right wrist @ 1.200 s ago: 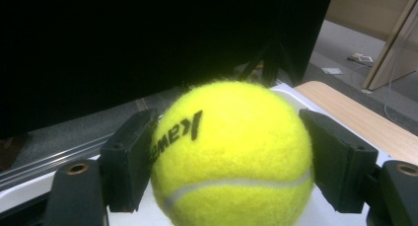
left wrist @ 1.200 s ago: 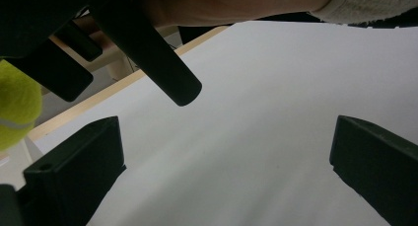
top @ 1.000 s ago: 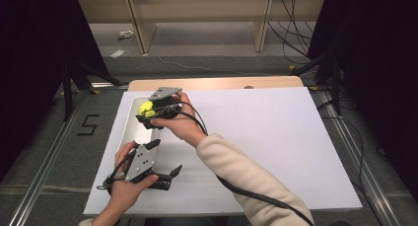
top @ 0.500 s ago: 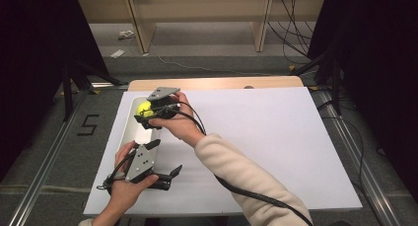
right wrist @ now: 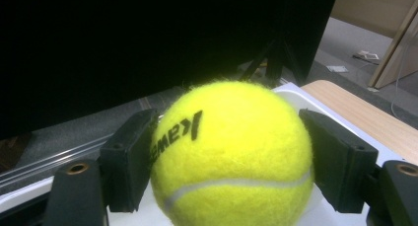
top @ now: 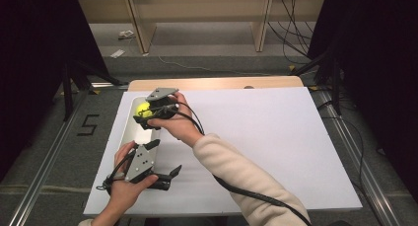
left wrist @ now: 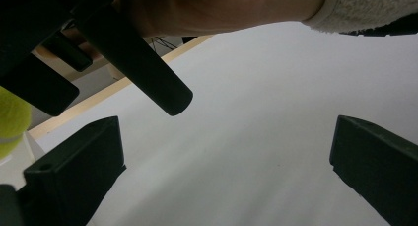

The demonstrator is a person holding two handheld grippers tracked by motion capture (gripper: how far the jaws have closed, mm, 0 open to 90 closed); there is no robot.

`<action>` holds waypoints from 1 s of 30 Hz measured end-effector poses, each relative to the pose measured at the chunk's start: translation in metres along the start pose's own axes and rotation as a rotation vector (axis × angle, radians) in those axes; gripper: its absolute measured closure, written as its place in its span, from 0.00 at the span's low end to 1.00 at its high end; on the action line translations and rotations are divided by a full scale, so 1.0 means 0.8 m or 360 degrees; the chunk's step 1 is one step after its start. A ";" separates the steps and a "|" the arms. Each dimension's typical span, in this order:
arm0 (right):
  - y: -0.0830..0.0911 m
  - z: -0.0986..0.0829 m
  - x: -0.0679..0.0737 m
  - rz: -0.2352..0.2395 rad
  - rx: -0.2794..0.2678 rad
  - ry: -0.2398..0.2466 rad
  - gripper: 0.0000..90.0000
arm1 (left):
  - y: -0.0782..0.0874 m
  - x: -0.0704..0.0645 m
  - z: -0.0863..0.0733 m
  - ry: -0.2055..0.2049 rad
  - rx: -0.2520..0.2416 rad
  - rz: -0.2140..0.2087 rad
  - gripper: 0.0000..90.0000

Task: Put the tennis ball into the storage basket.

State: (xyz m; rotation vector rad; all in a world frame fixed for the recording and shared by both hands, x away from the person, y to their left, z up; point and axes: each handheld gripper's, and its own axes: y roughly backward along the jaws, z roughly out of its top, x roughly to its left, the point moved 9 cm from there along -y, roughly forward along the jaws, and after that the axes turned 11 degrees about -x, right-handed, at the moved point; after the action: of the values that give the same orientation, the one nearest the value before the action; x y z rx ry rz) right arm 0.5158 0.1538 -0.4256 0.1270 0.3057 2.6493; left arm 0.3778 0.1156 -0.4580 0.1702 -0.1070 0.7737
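— Dark curtains ring the white foam-board tabletop (top: 256, 137) as we look down on a person working two hand-held grippers. What is the right gripper (top: 148, 113) doing?

— We see its black jaws pressed against both sides of a fuzzy yellow tennis ball (right wrist: 231, 157), opened about as far as the ball is broad. The ball sits between the pads, above the far end of a long shallow white tray (top: 129, 132) that runs back from that gripper toward the person.

— And the left gripper (top: 165, 177)?

— We find it low over the board on the near side of the right one, jaws spread wide, nothing between them. From its own camera the bare board lies ahead, and the right hand's cream fleece sleeve (left wrist: 365, 6) crosses overhead.

— What could go wrong?

— We judge the grip sits on the ball's sides only. Felt is springy and round; ease the jaws too early or tilt the wrist and the ball could squirt out, bounce off the tray's rim and roll off the board's edge beside the right gripper.
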 end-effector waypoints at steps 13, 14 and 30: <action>-0.005 0.002 0.005 0.0019 0.0001 0.0004 0.30 | 0.004 0.001 -0.001 0.0006 0.0004 0.0016 0.00; -0.006 0.002 0.006 0.0019 0.0001 0.0001 0.30 | 0.005 0.001 -0.001 0.0004 0.0004 0.0018 0.00; -0.013 0.002 0.009 0.0033 0.0004 0.0006 0.30 | 0.010 0.003 -0.002 0.0004 0.0004 0.0037 0.00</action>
State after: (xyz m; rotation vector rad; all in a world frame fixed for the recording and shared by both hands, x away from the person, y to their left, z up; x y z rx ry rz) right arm 0.5137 0.1662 -0.4263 0.1266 0.3105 2.6703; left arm 0.3739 0.1230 -0.4581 0.1707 -0.1054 0.7975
